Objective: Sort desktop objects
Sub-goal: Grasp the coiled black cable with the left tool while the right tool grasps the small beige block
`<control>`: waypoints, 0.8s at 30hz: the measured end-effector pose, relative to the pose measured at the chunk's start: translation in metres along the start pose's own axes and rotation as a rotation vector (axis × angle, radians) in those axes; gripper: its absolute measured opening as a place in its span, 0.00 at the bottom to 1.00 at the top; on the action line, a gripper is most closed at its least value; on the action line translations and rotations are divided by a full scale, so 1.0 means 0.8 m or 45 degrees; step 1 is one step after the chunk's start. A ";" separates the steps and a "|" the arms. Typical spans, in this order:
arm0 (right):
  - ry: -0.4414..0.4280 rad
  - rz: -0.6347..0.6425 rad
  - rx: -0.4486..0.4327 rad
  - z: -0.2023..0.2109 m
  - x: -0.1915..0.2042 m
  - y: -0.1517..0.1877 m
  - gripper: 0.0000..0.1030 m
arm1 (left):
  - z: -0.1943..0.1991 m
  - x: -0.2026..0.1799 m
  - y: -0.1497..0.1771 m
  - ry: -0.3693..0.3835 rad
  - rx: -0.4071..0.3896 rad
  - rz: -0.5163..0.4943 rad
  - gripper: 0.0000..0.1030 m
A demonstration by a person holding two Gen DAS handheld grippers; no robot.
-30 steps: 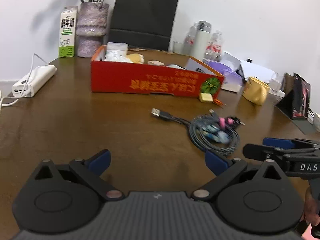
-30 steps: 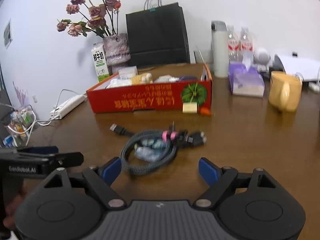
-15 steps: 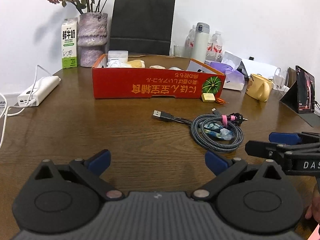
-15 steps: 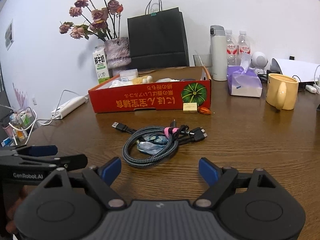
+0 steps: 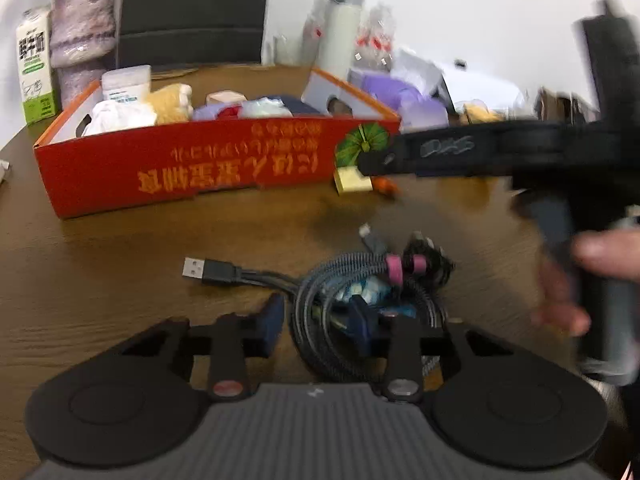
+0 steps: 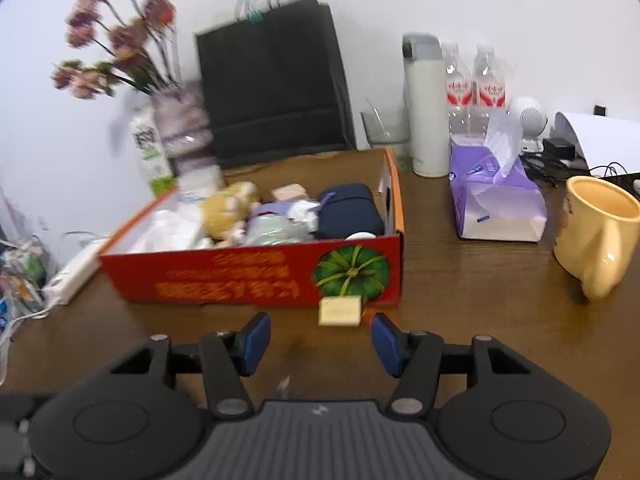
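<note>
Two claws closing | left claw [image 5: 316, 320] astride one cable coil [image 5: 332, 268], grip unclear | right claw [image 6: 318, 340] half-open, empty

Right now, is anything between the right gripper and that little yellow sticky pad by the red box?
Nothing visible: the right gripper faces the yellow sticky pad across bare table, its jaws just closing partway, empty.

We see a brown wooden table [image 6: 480, 300] carrying a red box [image 6: 240, 276], coiled cable [image 5: 360, 292] near, yellow mug [image 6: 600, 236] right, tissue pack [image 6: 496, 204] and 2 bottles [image 6: 474, 80] far.
</note>
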State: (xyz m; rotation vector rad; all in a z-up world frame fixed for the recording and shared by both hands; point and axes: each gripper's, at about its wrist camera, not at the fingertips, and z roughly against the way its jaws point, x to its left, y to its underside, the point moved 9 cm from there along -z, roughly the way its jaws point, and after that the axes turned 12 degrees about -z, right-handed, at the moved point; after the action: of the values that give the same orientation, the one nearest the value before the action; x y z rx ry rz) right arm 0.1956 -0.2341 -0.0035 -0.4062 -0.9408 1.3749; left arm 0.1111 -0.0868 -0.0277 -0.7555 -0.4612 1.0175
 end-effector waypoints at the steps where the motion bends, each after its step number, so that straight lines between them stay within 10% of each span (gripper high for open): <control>1: 0.029 0.017 0.019 -0.016 0.000 -0.003 0.54 | -0.003 0.001 -0.001 0.010 0.005 0.008 0.36; 7: 0.107 0.133 0.047 -0.057 0.009 0.006 0.28 | 0.008 0.000 -0.001 0.042 -0.042 0.021 0.22; 9: 0.076 0.109 0.030 -0.042 0.011 0.006 0.02 | 0.029 -0.001 -0.005 0.050 -0.102 0.043 0.20; 16: -0.002 0.072 -0.069 0.052 0.001 0.013 0.05 | 0.105 0.010 0.008 0.066 -0.211 0.107 0.06; 20: -0.015 0.162 -0.009 0.051 0.008 0.037 0.32 | 0.119 0.026 0.041 0.035 -0.157 0.135 0.06; 24: 0.003 0.163 0.037 0.016 0.008 0.038 0.39 | 0.113 0.034 0.069 -0.014 -0.069 0.077 0.11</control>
State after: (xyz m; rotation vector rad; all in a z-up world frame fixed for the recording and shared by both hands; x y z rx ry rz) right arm 0.1658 -0.2251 -0.0162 -0.4526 -0.9044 1.5025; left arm 0.0314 -0.0146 -0.0090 -0.8163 -0.4792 1.0697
